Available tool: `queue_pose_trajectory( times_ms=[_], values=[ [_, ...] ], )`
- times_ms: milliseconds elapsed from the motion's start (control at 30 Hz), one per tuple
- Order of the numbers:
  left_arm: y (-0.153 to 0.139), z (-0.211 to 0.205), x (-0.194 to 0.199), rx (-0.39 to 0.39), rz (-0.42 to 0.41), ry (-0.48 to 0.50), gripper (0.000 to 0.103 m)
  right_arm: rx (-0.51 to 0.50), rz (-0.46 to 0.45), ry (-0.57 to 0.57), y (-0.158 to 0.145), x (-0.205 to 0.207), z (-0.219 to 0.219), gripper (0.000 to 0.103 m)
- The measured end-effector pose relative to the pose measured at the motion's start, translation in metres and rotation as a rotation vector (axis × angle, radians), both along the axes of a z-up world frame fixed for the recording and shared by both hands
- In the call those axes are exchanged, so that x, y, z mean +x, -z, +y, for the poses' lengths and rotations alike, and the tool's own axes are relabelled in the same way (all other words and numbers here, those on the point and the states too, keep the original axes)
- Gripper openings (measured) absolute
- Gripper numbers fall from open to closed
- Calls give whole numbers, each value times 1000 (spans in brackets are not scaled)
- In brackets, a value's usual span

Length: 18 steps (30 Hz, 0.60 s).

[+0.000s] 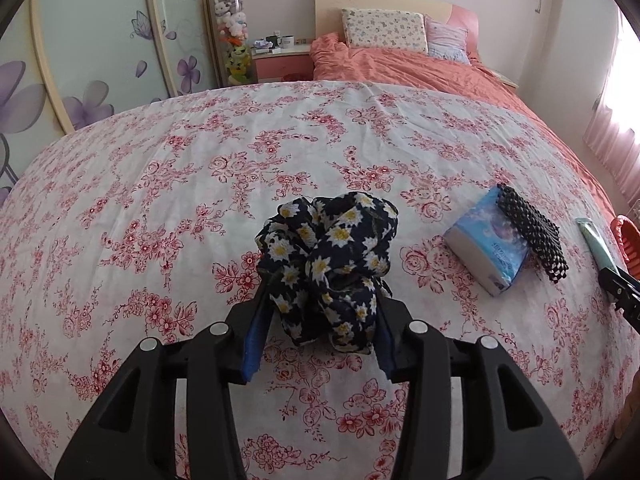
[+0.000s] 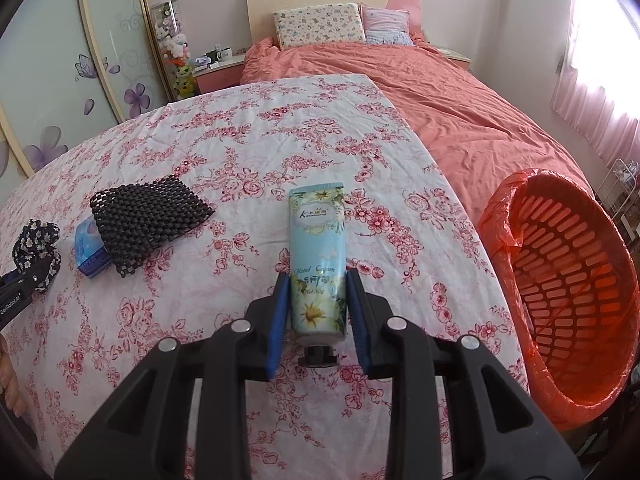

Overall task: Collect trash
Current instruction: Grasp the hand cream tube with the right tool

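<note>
A dark scrunchie printed with white daisies sits between the blue pads of my left gripper, low over the rose-patterned tablecloth. Its fabric bulges against both pads and hides their tips. My right gripper is shut on a pale blue hand cream tube, whose black cap points back at the camera. The tube also shows at the right edge of the left wrist view. An orange slatted basket lined with an orange bag stands just right of the tube, tipped so its mouth faces the table.
A blue tissue pack lies between the two grippers with a black beaded mat draped over it. Behind the table is a bed with an orange cover. A person's hand shows at the left edge.
</note>
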<state>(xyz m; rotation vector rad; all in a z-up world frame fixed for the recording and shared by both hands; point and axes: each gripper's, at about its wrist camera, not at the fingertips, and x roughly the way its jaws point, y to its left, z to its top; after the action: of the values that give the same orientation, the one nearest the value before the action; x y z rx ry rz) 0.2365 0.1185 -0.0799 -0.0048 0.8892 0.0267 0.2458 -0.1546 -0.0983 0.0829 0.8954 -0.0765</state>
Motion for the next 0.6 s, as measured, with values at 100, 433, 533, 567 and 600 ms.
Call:
queue_pose_trajectory(
  times_ms=[100,433,533,567,600],
  values=[
    [0,1,-1,-2,0,0,45,6,-1,0,0,0,1,30],
    [0,1,-1,-2,0,-1,45,14,-2,-1,0,0,1,30],
    [0,1,-1,-2,0,-1,45,21,-3,-1,0,0,1,30],
    [0,1,-1,-2,0,-1,45,24,-4,-1,0,0,1,30],
    [0,1,-1,-2,0,-1,45,26,-4,-1,0,0,1,30]
  ],
)
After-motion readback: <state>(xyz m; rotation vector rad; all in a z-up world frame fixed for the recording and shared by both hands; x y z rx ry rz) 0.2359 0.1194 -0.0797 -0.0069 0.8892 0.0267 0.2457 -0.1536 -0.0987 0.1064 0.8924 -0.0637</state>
